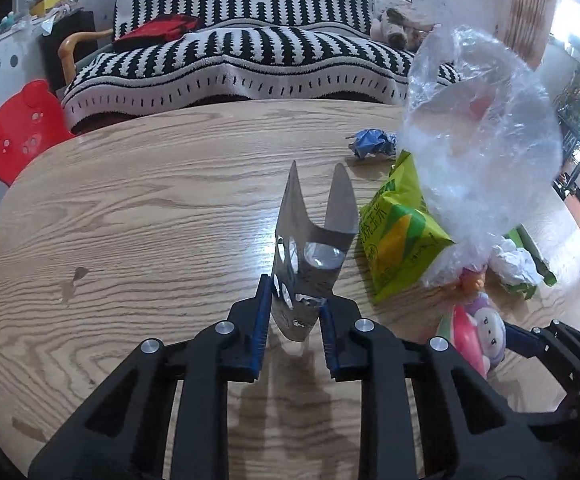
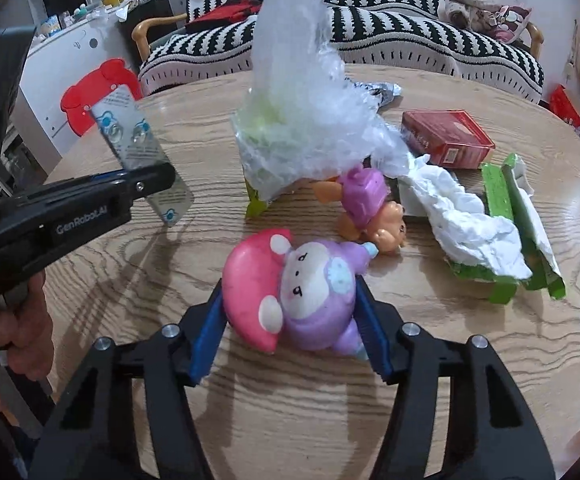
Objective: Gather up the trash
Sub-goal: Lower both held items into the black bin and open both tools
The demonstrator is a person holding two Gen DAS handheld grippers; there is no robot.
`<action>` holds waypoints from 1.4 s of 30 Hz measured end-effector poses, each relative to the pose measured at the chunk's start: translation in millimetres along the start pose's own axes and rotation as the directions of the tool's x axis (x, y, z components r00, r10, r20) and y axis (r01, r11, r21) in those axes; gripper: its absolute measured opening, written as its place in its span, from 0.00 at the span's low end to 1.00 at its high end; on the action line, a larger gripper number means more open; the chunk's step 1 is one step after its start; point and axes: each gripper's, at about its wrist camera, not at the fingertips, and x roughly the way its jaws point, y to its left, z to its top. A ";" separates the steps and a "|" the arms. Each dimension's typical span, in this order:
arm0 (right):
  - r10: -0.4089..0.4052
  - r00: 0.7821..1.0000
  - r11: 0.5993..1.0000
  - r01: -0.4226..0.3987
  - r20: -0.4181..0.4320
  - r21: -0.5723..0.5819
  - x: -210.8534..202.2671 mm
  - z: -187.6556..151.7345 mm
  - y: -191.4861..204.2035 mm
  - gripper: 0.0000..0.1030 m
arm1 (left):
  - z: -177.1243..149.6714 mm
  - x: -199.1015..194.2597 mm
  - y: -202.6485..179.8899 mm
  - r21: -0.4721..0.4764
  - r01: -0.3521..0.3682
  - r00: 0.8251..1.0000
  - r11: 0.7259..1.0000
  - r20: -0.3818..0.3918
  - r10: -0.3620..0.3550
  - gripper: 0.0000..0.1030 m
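Two hand-held grippers work over a wooden table [image 2: 138,288]. The left gripper [image 1: 294,320] has its blue pads clamped on a silvery blister pack [image 1: 310,240], which stands tilted up above the tabletop; in the right wrist view the same pack [image 2: 138,148] juts up from the black fingers, with a hand [image 2: 22,332] on the handle below. The right gripper [image 2: 290,312] has its jaws around a pink and purple squishy toy [image 2: 290,292] lying on the table, both pads touching its sides.

Just beyond that toy lies a small orange doll in a purple top [image 2: 370,208], on its side. Behind the doll a crumpled clear plastic bag [image 2: 302,112] rises over a yellow-green snack packet [image 1: 402,236]. To the right sit a crumpled white tissue [image 2: 474,220] on a torn green box [image 2: 502,200] and a red carton [image 2: 446,136]. A blue crumpled wrapper [image 1: 370,142] lies farther back. Past the table stands a black-and-white striped sofa [image 1: 250,52], and a red bear-shaped stool [image 1: 22,128] at the left.
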 end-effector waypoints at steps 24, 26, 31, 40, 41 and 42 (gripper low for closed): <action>0.168 0.986 0.983 -0.168 -0.004 -0.078 -153.0 -135.7 -11.3 0.57 | -147.1 -129.4 -74.5 0.213 0.151 0.986 0.965 -0.103 -0.131 0.22; 0.177 0.984 0.982 -0.179 -0.037 -0.068 -153.8 -150.0 -8.9 0.57 | -160.3 -128.3 -75.5 0.226 0.163 0.981 0.961 -0.139 -0.134 0.22; 0.165 0.978 0.984 -0.171 -0.129 -0.044 -141.7 -176.2 -2.1 0.57 | -192.7 -117.7 -80.3 0.235 0.211 0.957 0.949 -0.248 -0.151 0.22; 0.184 0.969 0.982 -0.189 -0.164 -0.020 -135.1 -175.8 0.7 0.58 | -201.2 -104.1 -84.1 0.229 0.247 0.936 0.941 -0.307 -0.171 0.22; 0.186 0.968 0.981 -0.192 -0.166 -0.021 -134.9 -174.7 2.1 0.58 | -200.0 -104.6 -85.0 0.232 0.249 0.937 0.940 -0.302 -0.174 0.22; 0.186 0.968 0.981 -0.193 -0.168 -0.021 -133.5 -173.8 0.7 0.58 | -200.2 -105.4 -85.7 0.234 0.250 0.938 0.940 -0.301 -0.175 0.22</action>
